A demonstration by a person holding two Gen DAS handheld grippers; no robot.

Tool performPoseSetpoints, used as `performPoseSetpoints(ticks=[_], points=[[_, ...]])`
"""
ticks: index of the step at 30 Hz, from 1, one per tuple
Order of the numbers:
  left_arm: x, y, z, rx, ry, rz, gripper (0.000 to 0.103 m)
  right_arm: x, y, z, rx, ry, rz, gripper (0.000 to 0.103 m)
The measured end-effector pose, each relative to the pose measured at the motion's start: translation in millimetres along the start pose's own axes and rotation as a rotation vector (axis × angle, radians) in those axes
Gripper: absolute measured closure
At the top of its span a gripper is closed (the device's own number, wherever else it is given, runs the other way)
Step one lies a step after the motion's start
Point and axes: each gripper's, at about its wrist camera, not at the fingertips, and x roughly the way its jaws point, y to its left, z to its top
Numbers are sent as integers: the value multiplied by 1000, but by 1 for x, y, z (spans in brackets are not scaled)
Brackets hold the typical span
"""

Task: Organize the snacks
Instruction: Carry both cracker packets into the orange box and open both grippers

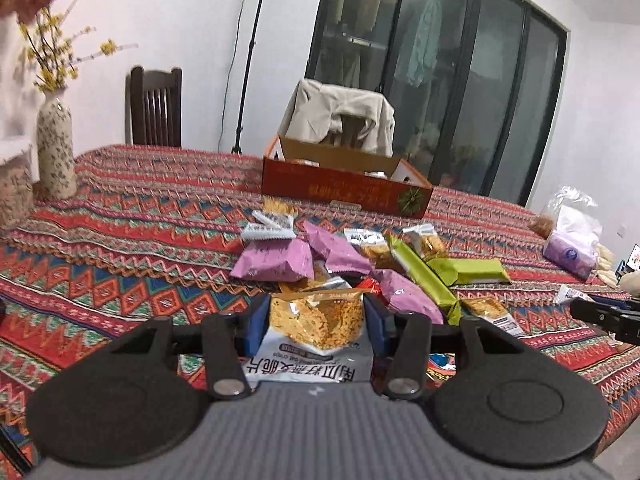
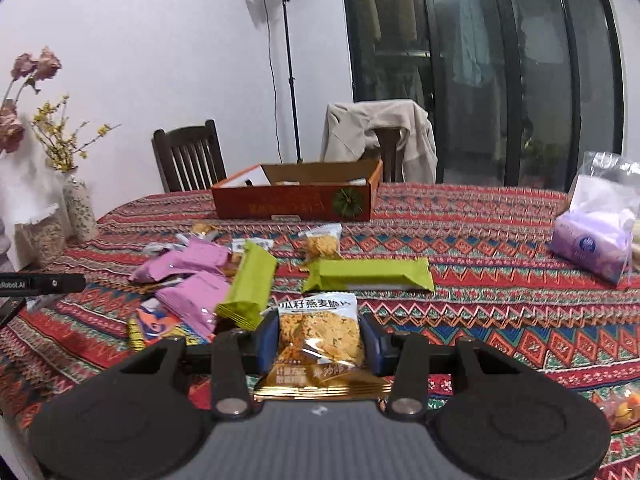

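Each hand-held gripper is closed on a clear-fronted oat-crisp packet: the left hand-held gripper (image 1: 316,322) pinches one oat-crisp packet (image 1: 314,328) by its sides, printed end toward the camera, and the right hand-held gripper (image 2: 320,340) clamps a second oat-crisp packet (image 2: 318,334) the same way, both lifted clear of the patterned worktop (image 2: 500,300). The step in hand looks like carrying these two to the open cardboard box (image 2: 294,200) at the far side of the worktop, beyond the loose heap of purple packets (image 1: 276,260) and green bars (image 2: 370,274). To do it well, the packets should travel high enough to pass over the heap and the box's near wall without snagging. The two grippers are best kept apart, since the right one's tip already shows at the edge of the left view. Crinkly film gives under side pressure, so the squeeze should hold steady until each packet is inside the box, then release low and flat so like packets lie together.
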Motion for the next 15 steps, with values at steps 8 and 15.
performPoseSetpoints(ticks=[8,15], points=[[-44,0,5,25,-59,2,53,-43,27,6,-44,-71,10,61],[-57,2,15,30,-72,-8,53,-59,40,15,-74,-97,24,61]])
